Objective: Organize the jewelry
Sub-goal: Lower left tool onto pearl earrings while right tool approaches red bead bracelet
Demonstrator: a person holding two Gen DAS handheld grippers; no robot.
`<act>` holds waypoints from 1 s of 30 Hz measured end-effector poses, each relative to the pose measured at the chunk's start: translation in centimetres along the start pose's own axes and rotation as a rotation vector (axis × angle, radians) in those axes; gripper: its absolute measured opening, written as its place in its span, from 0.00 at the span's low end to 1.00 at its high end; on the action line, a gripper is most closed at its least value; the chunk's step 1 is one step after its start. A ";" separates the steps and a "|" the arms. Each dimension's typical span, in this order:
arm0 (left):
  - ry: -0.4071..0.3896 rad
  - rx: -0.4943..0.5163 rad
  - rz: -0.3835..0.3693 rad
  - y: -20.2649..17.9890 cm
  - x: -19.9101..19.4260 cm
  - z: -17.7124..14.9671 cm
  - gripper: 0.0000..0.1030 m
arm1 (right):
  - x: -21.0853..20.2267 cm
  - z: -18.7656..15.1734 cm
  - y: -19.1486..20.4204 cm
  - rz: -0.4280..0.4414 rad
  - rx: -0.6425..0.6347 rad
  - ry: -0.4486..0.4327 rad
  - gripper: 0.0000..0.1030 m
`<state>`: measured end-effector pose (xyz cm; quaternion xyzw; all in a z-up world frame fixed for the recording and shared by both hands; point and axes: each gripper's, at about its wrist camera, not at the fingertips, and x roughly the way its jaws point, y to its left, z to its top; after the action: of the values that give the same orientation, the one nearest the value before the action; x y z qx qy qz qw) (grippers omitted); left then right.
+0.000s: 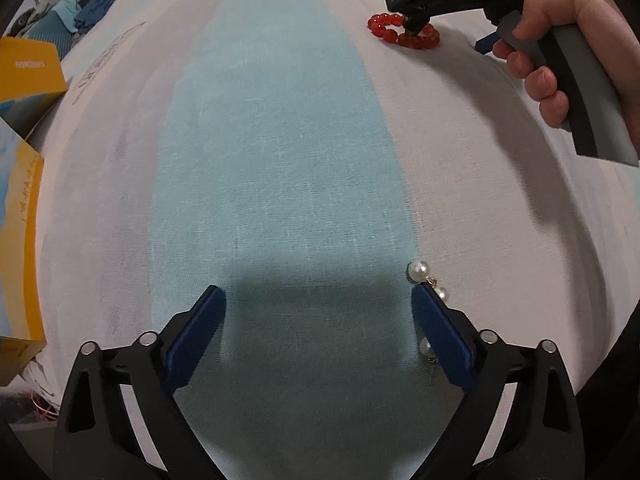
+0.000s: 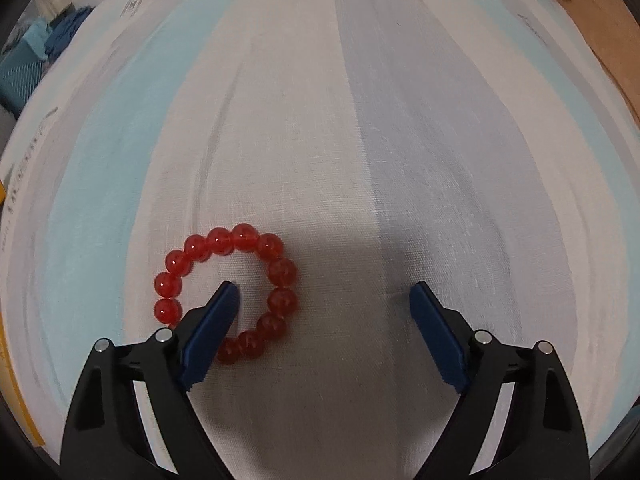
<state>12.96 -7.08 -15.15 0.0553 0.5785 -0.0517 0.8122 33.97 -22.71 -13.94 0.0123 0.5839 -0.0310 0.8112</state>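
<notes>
A red bead bracelet [image 2: 256, 256] lies flat on the striped cloth. My right gripper [image 2: 324, 292] is open just above it, with the left fingertip [image 2: 226, 300] inside the ring of beads and the right one on bare cloth. The bracelet also shows far off in the left wrist view [image 1: 384, 28], under the right gripper [image 1: 414, 26]. My left gripper [image 1: 318, 296] is open and empty, low over the cloth. Pearl drop earrings [image 1: 418, 270] lie by its right fingertip [image 1: 428, 308], partly hidden behind it.
The cloth [image 1: 280, 140] has pale blue and white stripes. Yellow cardboard boxes [image 1: 20, 220] stand at the left edge. Blue fabric and a teal bin [image 1: 76, 12] sit at the far left. A brown surface [image 2: 600, 20] shows at the far right.
</notes>
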 end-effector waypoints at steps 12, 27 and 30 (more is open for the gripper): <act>-0.005 -0.011 -0.026 -0.9 -1.0 0.3 0.84 | -0.2 -0.3 1.0 -0.013 -0.014 -0.001 0.71; -0.026 -0.037 -0.075 -2.1 -2.9 -0.7 0.90 | -0.1 -0.2 0.7 -0.017 -0.012 -0.001 0.71; -0.012 -0.026 -0.094 -2.9 -2.7 -0.9 0.92 | -0.1 -0.2 0.7 -0.020 -0.015 -0.003 0.71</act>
<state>10.83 -9.73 -13.00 0.0171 0.5764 -0.0828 0.8128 33.79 -22.01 -13.91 0.0005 0.5829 -0.0348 0.8118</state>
